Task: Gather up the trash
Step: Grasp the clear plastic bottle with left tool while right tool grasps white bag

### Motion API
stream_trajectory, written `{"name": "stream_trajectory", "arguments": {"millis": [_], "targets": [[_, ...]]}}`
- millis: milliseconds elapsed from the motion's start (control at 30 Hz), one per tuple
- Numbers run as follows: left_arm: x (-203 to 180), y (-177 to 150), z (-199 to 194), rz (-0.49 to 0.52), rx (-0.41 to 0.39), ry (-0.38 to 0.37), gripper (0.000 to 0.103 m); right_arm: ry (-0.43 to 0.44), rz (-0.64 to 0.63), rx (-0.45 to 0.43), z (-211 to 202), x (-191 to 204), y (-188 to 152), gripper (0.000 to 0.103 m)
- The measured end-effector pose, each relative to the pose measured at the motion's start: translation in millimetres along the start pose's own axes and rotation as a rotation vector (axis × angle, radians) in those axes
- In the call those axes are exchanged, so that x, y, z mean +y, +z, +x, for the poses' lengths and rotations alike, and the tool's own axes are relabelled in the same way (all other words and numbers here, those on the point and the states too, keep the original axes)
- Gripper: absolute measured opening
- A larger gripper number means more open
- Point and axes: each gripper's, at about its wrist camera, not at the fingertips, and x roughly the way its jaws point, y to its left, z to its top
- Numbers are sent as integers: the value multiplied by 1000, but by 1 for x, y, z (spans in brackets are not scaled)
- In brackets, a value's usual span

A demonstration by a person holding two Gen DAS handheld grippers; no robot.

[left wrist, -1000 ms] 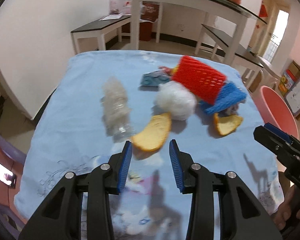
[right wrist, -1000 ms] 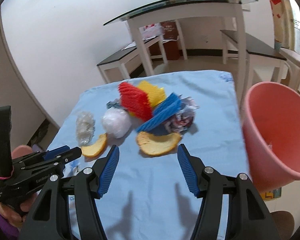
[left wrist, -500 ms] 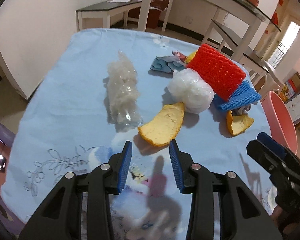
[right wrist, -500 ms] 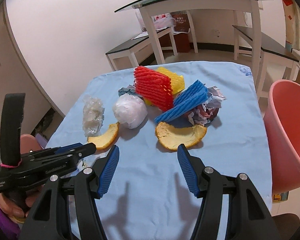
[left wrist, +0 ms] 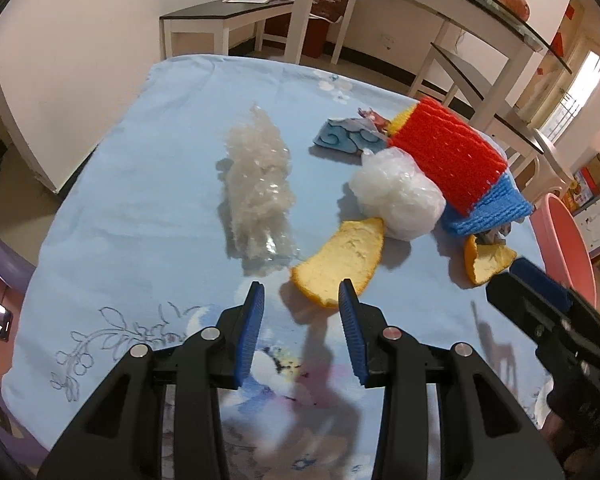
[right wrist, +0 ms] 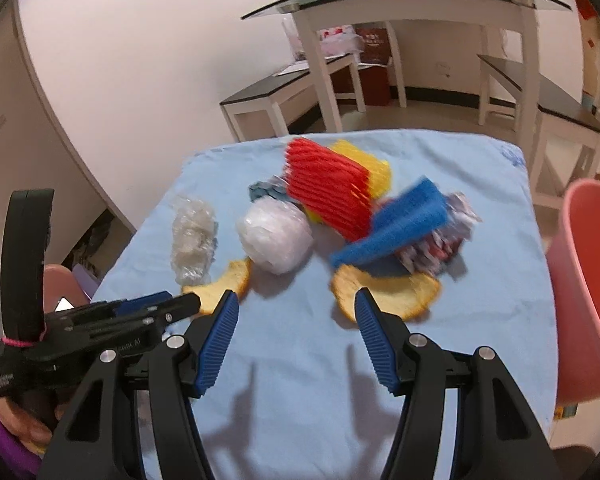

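Trash lies on a light blue tablecloth [left wrist: 140, 208]. A yellow peel [left wrist: 340, 264] lies just ahead of my open, empty left gripper [left wrist: 300, 300], its near end between the fingertips. A crumpled clear plastic [left wrist: 260, 192] lies to its left. A white plastic ball [left wrist: 396, 196], red foam net [left wrist: 444, 152] and blue foam net [left wrist: 492, 208] lie beyond. My right gripper [right wrist: 296, 304] is open and empty, near a second peel [right wrist: 388, 292]. A pink bin [right wrist: 588, 288] stands at the table's right edge.
A yellow foam net [right wrist: 364, 160] and crumpled wrappers [right wrist: 444, 240] sit in the pile. A blue patterned wrapper [left wrist: 348, 140] lies behind the white ball. White tables and benches [left wrist: 228, 24] stand beyond the table. The other gripper shows at each view's edge [left wrist: 548, 320].
Both grippers have moved forward and lower toward the trash. The left one has closed in on the near yellow peel. The right one has closed in on the second peel.
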Motion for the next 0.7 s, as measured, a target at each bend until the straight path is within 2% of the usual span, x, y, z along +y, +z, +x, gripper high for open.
{"name": "stream_trajectory", "arguments": {"millis": [300, 500, 600, 700], "targets": [[23, 4, -5, -24, -18, 8, 39, -14, -53, 16, 39, 22, 28, 60], [33, 15, -6, -38, -32, -3, 39, -37, -86, 59, 70, 36, 34, 59], [35, 24, -2, -37, -28, -3, 39, -30, -72, 110, 85, 35, 31, 36], [35, 31, 3, -34, -28, 5, 39, -20, -79, 105, 85, 36, 29, 32]]}}
